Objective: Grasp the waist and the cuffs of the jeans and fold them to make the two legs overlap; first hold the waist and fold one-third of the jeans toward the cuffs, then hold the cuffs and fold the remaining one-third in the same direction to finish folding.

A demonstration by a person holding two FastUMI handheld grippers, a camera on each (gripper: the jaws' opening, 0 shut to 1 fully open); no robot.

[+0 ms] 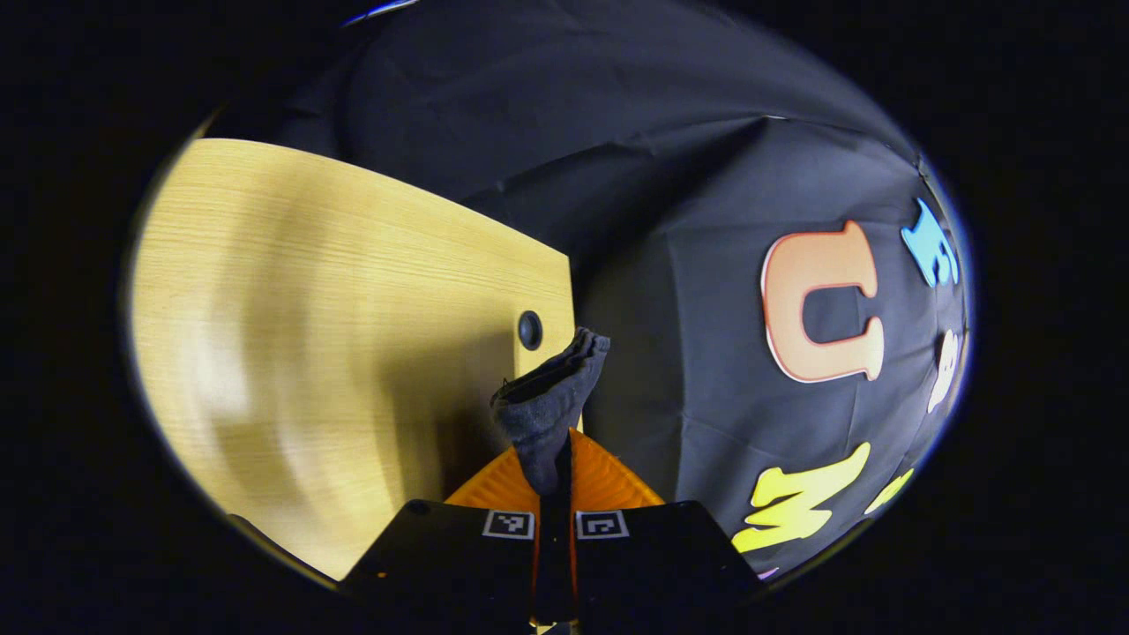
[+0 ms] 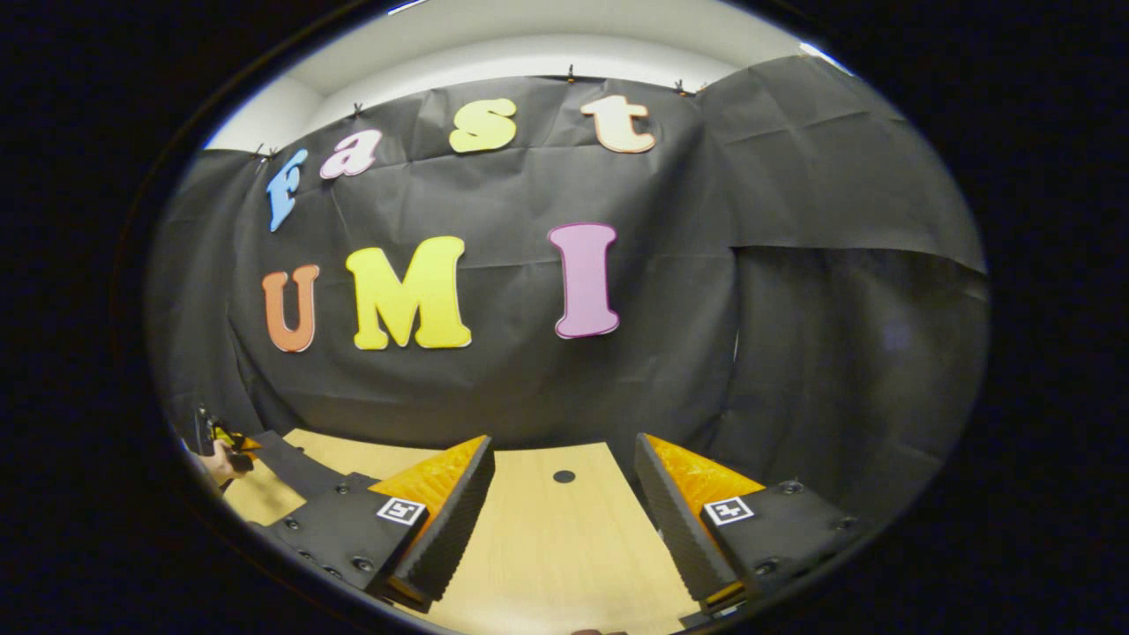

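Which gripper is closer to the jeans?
Left. The left gripper is shut on a bunch of the jeans above the table. The right gripper is open, holding nothing.

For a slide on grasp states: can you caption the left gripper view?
Left gripper shut on a bunched fold of dark denim jeans, lifted above the light wooden table.

Left gripper point(image 1: 556, 459): fingers pressing together, pinching a fold of dark cloth.
Right gripper point(image 2: 564, 520): fingers standing wide apart, gripping nothing.
Hand point(image 2: 219, 460): possibly holding the other gripper, far left, blurred.
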